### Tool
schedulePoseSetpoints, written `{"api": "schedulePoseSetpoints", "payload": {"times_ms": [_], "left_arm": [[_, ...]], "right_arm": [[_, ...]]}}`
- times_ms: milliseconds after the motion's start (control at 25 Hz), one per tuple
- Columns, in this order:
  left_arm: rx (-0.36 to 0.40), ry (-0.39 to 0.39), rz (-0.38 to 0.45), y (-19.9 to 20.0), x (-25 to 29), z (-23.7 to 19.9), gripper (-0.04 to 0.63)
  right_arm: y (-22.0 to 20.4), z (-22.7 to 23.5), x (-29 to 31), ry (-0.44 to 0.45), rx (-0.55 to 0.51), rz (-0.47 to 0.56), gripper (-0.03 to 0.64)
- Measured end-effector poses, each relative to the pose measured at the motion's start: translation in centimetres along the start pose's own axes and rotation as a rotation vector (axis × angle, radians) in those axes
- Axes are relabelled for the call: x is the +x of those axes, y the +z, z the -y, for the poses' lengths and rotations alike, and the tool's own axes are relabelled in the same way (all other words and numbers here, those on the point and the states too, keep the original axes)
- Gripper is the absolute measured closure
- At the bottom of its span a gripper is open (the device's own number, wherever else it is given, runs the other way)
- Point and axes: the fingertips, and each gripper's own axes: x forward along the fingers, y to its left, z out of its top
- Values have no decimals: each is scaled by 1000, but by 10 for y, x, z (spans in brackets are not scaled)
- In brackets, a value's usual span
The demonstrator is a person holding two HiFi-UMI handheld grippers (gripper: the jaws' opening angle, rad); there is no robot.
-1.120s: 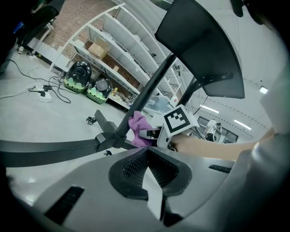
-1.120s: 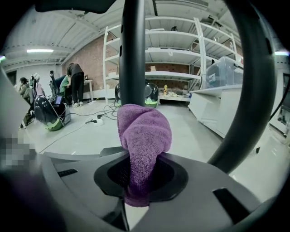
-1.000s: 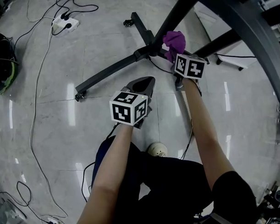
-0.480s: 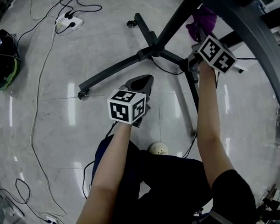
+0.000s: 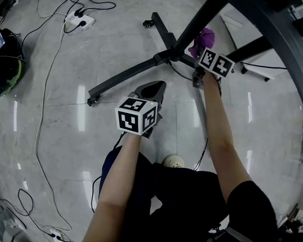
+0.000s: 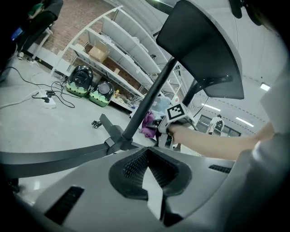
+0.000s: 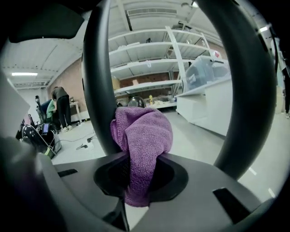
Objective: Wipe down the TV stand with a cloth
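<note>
Right gripper view: the right tongs [image 7: 141, 174] are clenched on a purple cloth [image 7: 144, 133]. The cloth bunches up out of the jaws and appears to press against a dark tube of the TV stand [image 7: 96, 90]. Head view: the cloth sits at the sloping post, just above the hub where the stand's legs meet on the floor [image 5: 57, 126]. Left gripper view: the left tongs [image 6: 147, 152] are closed together with nothing between them, clear of the stand.
</note>
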Motion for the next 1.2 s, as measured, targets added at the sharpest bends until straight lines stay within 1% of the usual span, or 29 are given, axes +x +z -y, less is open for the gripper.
{"api": "schedulePoseSetpoints", "payload": {"times_ms": [120,320,480,920,1200], "left_arm": [[-3,23,-8,-2,0,-9,589],[-10,49,-9,-2,0,-18,589],[-17,56,-16,-5,2,-21,588],[-20,37,-25,-8,9,-16,588],[-25,1,-37,-12,16,-4,589]], "right_arm": [[-36,-2,19,17,-12,-96,528],[-71,-3,39,18,2,-174,528],[-94,-2,47,8,5,-231,528],[-112,39,33,-66,56,-270,528],[-118,70,16,-149,122,-270,528]]}}
